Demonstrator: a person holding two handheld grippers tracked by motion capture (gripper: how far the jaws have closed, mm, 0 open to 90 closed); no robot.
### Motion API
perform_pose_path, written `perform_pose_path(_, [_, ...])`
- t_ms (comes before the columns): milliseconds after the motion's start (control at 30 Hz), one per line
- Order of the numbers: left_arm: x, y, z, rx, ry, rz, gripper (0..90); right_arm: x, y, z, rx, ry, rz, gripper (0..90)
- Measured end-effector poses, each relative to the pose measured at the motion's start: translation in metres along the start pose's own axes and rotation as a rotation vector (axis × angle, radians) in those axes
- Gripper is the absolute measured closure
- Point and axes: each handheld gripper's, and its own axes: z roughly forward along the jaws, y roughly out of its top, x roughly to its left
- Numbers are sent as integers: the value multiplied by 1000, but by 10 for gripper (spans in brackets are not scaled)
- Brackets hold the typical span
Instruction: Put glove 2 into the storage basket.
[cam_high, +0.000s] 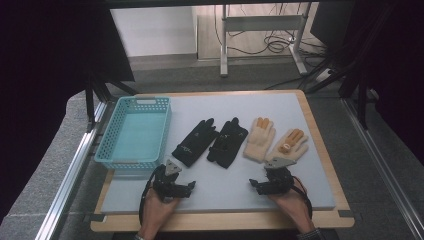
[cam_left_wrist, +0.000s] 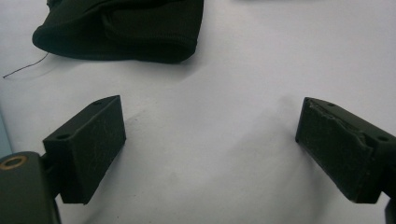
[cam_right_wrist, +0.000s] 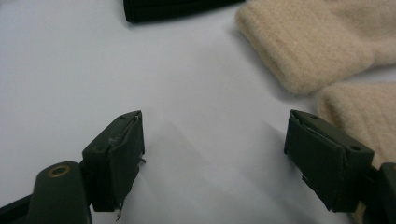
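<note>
Here we hold the left gripper (cam_high: 192, 184) and the right gripper (cam_high: 253, 184) low over the tabletop (cam_high: 225, 195), each with its fingers (cam_left_wrist: 86, 149) wide apart and nothing between them. Two black gloves (cam_high: 195, 142) lie flat just past the left gripper, and two cream gloves (cam_high: 260, 139) lie just past the right one. A blue basket (cam_high: 134, 132) sits left of the gloves.

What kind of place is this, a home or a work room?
Probably a lab or test workshop, not a home. A padded table stands inside a metal rail frame, dark curtains hang at the sides, and loose cables lie on the floor behind.
</note>
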Motion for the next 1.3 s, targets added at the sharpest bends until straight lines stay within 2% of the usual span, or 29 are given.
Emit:
perform_pose_path(167, [0, 0, 0, 0, 0, 0, 86, 2, 1, -1, -3, -18, 19, 232])
perform_pose_path(400, [0, 0, 0, 1, -1, 0, 86, 1, 5, -1, -17, 15, 34, 255])
perform_pose_path(500, [0, 0, 0, 0, 0, 0, 86, -1, 8, -2, -21, 44, 47, 272])
perform_pose_path(633, [0, 0, 0, 2, -1, 2, 86, -1, 14, -1, -26, 45, 26, 272])
perform_pose_path(967, [0, 0, 0, 2, -1, 1, 86, -4, 27, 8, -9, 52, 37, 257])
perform_pose_path(1133, [0, 0, 0, 2, -1, 1, 86, -6, 36, 9, -18, 54, 47, 255])
perform_pose_path(1300, [0, 0, 0, 2, -1, 0, 86, -9, 44, 14, -16, 70, 52, 295])
